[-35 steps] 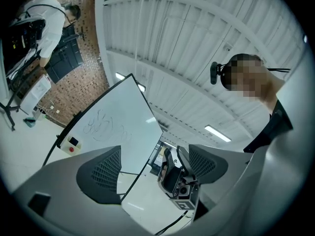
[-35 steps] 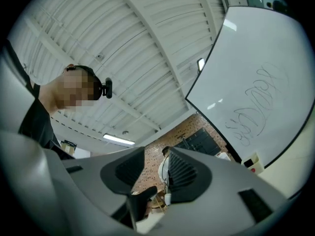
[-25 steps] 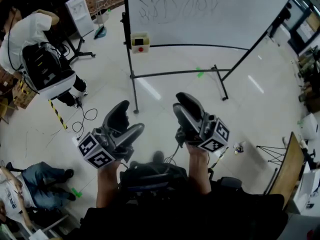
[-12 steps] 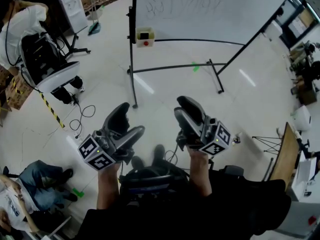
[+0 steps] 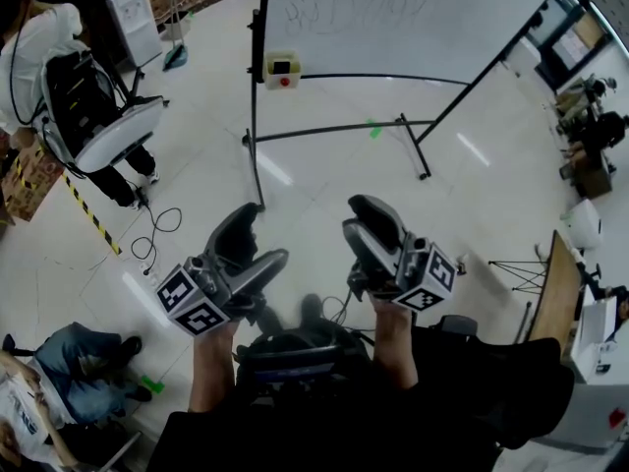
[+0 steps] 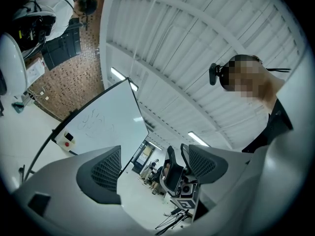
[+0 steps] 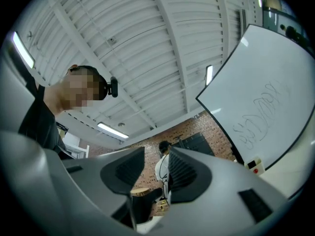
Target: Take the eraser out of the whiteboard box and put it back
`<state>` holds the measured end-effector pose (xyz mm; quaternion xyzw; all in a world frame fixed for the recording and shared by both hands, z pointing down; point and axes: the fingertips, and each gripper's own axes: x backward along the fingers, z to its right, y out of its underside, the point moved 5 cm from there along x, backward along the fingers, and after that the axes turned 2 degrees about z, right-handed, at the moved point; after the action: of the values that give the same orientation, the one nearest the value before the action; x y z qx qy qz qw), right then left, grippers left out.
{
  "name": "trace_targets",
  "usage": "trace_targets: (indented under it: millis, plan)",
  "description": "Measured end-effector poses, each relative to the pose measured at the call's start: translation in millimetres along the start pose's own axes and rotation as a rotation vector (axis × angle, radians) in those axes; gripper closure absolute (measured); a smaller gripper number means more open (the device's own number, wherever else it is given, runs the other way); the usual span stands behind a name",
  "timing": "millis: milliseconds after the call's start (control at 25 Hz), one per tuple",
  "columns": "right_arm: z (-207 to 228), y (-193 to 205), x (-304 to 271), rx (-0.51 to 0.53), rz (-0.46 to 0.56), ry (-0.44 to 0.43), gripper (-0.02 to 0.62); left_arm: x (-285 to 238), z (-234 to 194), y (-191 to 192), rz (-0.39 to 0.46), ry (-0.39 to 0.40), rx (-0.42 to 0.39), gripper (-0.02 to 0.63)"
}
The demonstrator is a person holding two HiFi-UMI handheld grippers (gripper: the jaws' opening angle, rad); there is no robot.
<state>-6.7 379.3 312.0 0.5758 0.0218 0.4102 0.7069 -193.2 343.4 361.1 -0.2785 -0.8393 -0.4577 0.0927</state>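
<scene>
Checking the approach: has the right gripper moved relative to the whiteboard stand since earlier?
Yes. The grey two-jaw right gripper has drawn back from the black whiteboard stand's crossbar, widening their gap.

Head view: looks forward and steeply down from above, with left gripper (image 5: 263, 234) and right gripper (image 5: 352, 216) close underneath and whiteboard (image 5: 393, 18) well off at the top edge. Left gripper view and right gripper view: ride close behind the jaws, tilt upward, take in mostly ceiling (image 6: 197, 43). Share the whiteboard and its box (image 5: 281, 68) across all three. From the left gripper view, also catches the right gripper.
</scene>
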Motion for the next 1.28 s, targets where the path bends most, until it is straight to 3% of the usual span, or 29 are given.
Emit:
trace_targets:
  millis: [280, 600, 1280]
  plan:
    - [-5, -21, 1, 0.025, 0.046, -0.068, 0.419, -14, 10, -7, 0.005, -0.004, -0.052, 0.178]
    - [3, -46, 30, 0.031, 0.116, -0.083, 0.437, -38, 28, 2, -0.023, -0.020, -0.094, 0.178]
    - [13, -62, 60, 0.000, 0.144, -0.118, 0.517, -59, 39, 29, -0.053, -0.059, -0.092, 0.178]
